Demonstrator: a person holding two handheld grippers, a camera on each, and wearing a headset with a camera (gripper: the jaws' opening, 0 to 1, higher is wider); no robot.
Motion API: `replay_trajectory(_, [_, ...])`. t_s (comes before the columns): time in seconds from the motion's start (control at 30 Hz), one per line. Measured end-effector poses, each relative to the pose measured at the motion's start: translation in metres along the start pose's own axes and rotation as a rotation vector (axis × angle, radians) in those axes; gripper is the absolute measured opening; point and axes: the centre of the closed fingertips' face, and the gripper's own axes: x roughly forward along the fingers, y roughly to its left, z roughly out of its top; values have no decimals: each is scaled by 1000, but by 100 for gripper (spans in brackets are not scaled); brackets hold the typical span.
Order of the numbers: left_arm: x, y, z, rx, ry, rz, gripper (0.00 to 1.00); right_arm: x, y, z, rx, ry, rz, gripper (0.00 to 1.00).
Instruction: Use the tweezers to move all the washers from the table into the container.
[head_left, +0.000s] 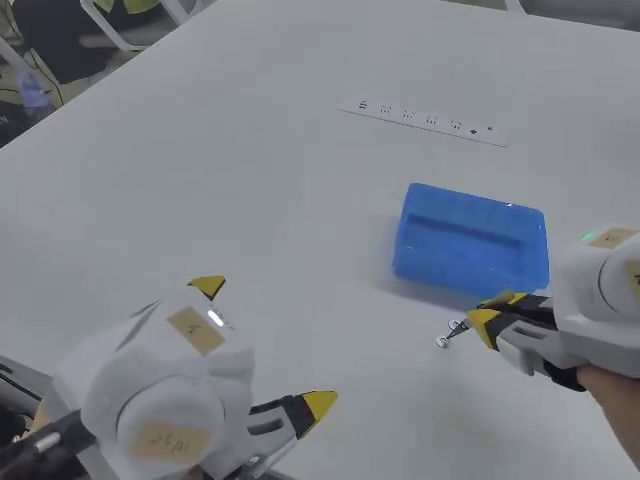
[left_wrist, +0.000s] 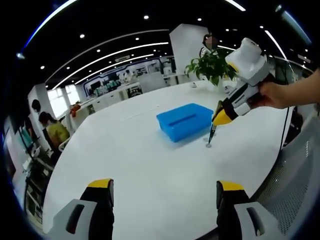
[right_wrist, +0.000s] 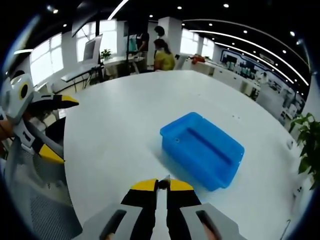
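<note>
My right gripper (head_left: 490, 312) pinches the tweezers (head_left: 456, 329), tip lowered to what looks like a washer (head_left: 443, 343) on the counter (head_left: 250, 200) just beside the container (head_left: 470, 240), keeping the carry short; my left gripper (head_left: 265, 345) hangs spread, unneeded.

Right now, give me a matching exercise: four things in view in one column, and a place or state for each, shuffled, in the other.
1 left gripper
2 right gripper
3 container
4 power strip

A blue, near the tips of the tweezers
B jaws apart, empty
C flat on the table beyond the container
D shut on the tweezers

Pairs: 1-B, 2-D, 3-A, 4-C
</note>
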Motion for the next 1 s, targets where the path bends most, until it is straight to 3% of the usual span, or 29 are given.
replay_trajectory(0.33, [1, 0, -1, 1, 5, 2, 86, 5, 1, -3, -24, 35, -8, 2])
replay_trajectory(0.57, [1, -1, -2, 7, 14, 1, 86, 8, 1, 1, -32, 24, -11, 2])
replay_trajectory(1.0, [2, -1, -4, 13, 27, 3, 85, 9, -1, 4, 23, -65, -36, 1])
